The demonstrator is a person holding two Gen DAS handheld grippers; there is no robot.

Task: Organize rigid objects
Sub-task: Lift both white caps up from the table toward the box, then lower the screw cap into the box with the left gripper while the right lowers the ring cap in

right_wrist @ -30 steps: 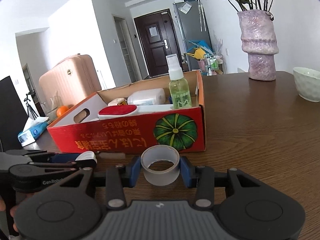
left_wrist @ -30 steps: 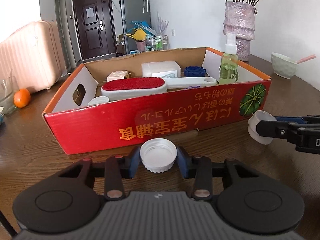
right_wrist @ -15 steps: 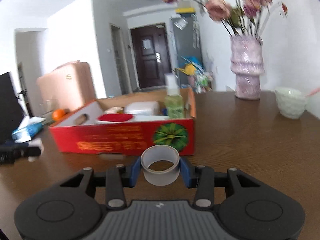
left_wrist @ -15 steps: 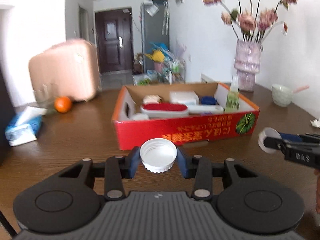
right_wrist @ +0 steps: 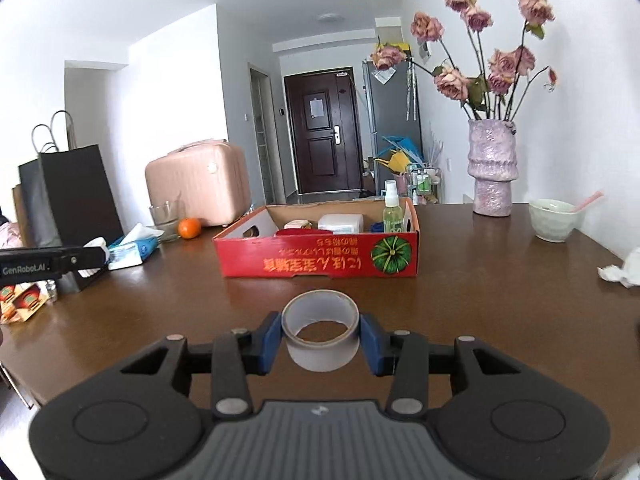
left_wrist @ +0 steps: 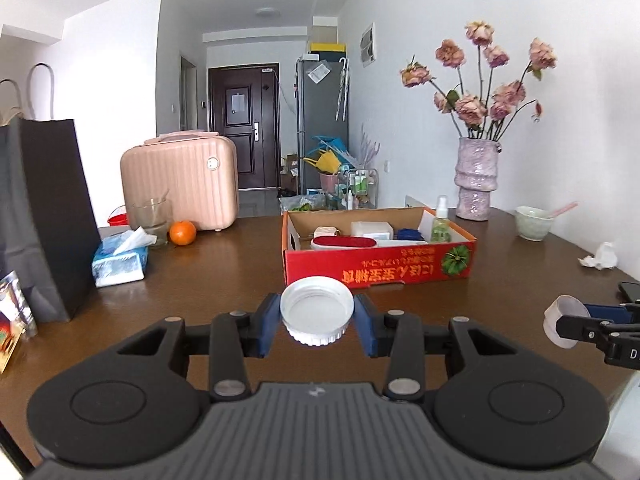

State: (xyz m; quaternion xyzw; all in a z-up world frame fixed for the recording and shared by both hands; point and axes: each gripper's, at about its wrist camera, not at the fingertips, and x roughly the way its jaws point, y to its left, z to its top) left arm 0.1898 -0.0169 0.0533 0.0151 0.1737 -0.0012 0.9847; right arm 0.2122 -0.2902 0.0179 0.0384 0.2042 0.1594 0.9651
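My left gripper [left_wrist: 317, 318] is shut on a white jar lid [left_wrist: 317, 309] and holds it above the wooden table [left_wrist: 224, 272]. My right gripper [right_wrist: 320, 336] is shut on a roll of clear tape [right_wrist: 321, 334]. It also shows in the left wrist view [left_wrist: 566, 322] at the far right. A red cardboard box [left_wrist: 376, 268] stands further back on the table. It shows in the right wrist view too [right_wrist: 320, 262]. Inside are a red lint brush [left_wrist: 343, 243], a white container [left_wrist: 371, 230] and a green spray bottle [left_wrist: 440, 226].
A tissue pack [left_wrist: 120, 260], an orange [left_wrist: 183, 232], a glass [left_wrist: 152, 220] and a black paper bag [left_wrist: 48, 216] stand on the left. A vase of flowers [left_wrist: 476, 180], a bowl [left_wrist: 534, 222] and crumpled paper [left_wrist: 600, 258] stand on the right. A pink suitcase [left_wrist: 182, 184] is behind.
Both grippers have pulled back and risen away from the red box, which now looks smaller and farther. Each keeps hold of its object.
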